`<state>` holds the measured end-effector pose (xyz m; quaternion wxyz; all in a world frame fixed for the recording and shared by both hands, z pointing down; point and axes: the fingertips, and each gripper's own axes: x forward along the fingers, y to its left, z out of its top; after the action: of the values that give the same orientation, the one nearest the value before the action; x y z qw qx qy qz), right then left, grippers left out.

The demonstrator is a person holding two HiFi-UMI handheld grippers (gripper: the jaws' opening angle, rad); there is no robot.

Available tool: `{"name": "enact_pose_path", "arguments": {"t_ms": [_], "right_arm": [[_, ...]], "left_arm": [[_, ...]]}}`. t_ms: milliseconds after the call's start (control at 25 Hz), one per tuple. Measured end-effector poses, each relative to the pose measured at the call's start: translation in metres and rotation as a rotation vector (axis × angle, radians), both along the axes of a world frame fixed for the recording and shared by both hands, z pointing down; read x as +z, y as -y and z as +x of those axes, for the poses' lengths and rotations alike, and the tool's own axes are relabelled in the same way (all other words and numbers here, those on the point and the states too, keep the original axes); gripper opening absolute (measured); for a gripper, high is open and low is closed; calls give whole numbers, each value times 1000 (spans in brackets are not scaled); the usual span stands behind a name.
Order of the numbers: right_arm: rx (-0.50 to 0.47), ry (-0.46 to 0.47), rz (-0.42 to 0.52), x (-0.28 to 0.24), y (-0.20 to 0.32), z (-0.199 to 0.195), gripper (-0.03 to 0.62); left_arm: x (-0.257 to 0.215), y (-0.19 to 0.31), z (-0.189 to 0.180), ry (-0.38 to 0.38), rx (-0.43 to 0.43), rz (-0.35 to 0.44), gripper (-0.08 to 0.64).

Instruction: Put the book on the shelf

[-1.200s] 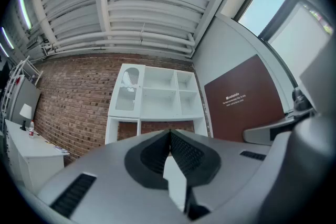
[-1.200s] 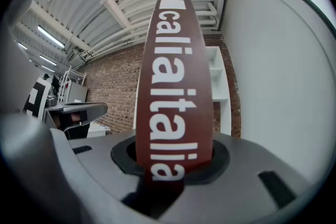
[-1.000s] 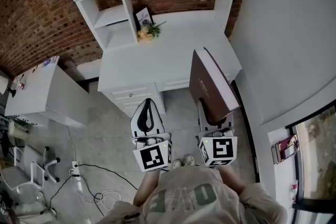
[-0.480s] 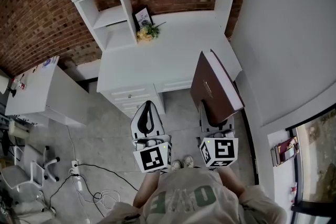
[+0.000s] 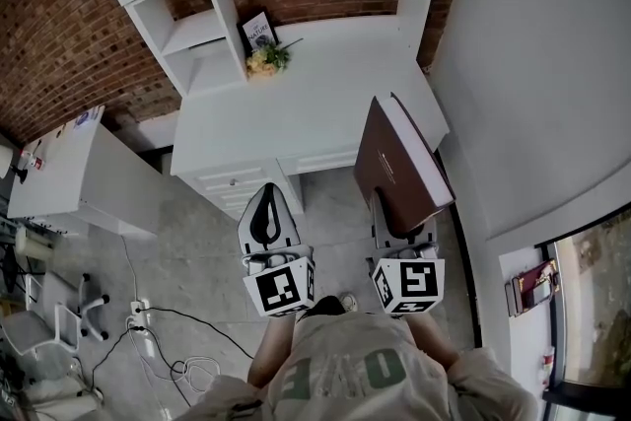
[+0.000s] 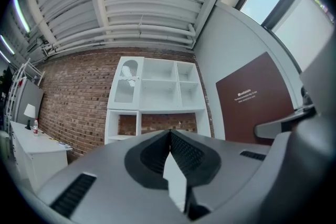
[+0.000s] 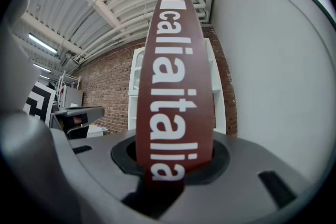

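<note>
The right gripper has its jaws clenched on the lower end of the book, a brown hardback whose spine, printed with large white letters, stands up between the jaws and fills the middle of the right gripper view. In the head view the book rises from that gripper with its brown cover facing left and its pale page edges facing right. It hangs over the front right corner of the white worktop, close to the plain white wall, and is not yet on the shelf.

The left gripper has its jaws pressed together with nothing between them. It is held beside the right one, in front of the worktop's drawers, and points toward the shelf unit.

The white shelf unit stands on the back of the worktop against a brick wall. A small bunch of yellow flowers and a small upright card sit at its foot. A second white table stands to the left, and cables lie on the grey floor
</note>
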<state>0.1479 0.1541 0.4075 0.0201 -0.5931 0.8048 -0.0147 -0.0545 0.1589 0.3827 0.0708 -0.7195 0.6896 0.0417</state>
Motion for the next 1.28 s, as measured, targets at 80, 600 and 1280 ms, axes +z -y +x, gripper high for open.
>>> {"name": "enact_pose_path", "arguments": {"t_ms": [80, 600, 1280], "right_arm": [[-3, 2, -8, 4, 6, 6, 152], [2, 7, 8, 6, 69, 9, 152], [-2, -19, 33, -10, 269, -52, 152]], "left_arm": [[0, 4, 0, -2, -19, -4, 12], [1, 68, 5, 4, -7, 24, 12], [-17, 279, -30, -10, 48, 51, 12]]}}
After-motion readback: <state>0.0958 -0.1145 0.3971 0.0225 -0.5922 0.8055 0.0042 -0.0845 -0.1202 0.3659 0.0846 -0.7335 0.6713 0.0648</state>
